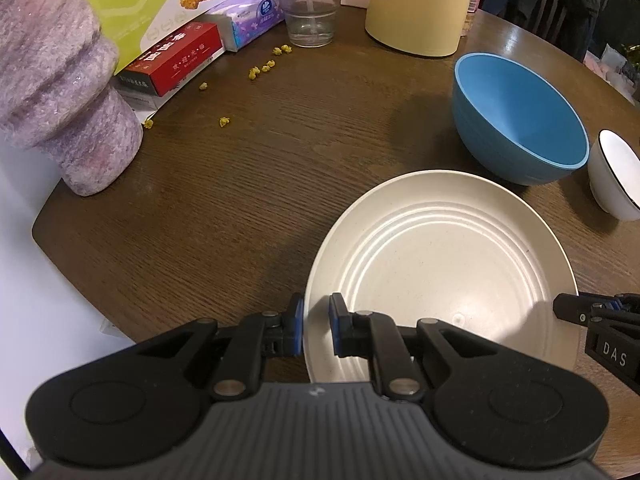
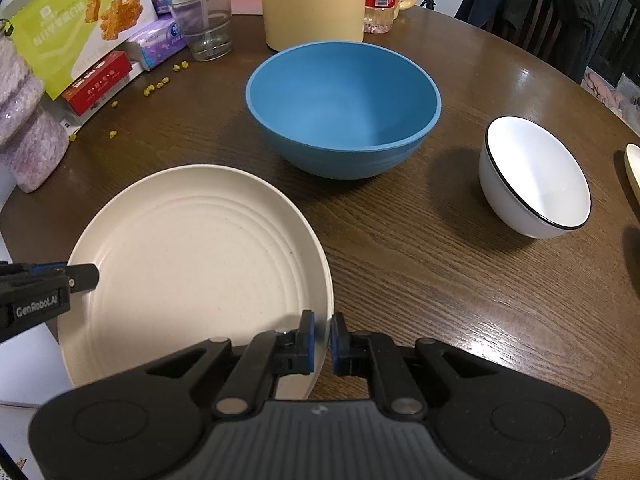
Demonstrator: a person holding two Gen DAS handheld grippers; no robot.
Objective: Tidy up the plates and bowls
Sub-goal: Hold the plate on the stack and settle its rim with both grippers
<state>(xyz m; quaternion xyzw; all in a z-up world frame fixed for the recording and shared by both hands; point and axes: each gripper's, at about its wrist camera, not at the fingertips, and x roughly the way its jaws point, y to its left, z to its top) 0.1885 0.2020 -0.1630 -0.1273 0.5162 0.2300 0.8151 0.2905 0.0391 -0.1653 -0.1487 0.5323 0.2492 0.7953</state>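
A cream plate (image 1: 440, 264) (image 2: 192, 248) with ringed grooves sits at the near side of the dark wooden table. My left gripper (image 1: 316, 326) is shut on the plate's left rim, one pad outside and one inside. My right gripper (image 2: 322, 340) is shut on its right rim in the same way. Each gripper's tip shows at the edge of the other's view. Beyond the plate stands a large blue bowl (image 1: 520, 116) (image 2: 344, 108). To its right a small white bowl (image 2: 534, 176) (image 1: 616, 172) with a dark rim stands upright and empty.
At the back stand a tall cream canister (image 2: 312, 0), a clear glass (image 2: 206, 20), snack boxes (image 1: 168, 20) and tissue packs (image 1: 256, 16). A fuzzy purple object (image 1: 60, 92) stands at the left. Yellow crumbs (image 1: 262, 68) lie scattered. A cream rim (image 2: 634, 172) shows far right. A chair with dark clothing (image 2: 540, 4) stands behind.
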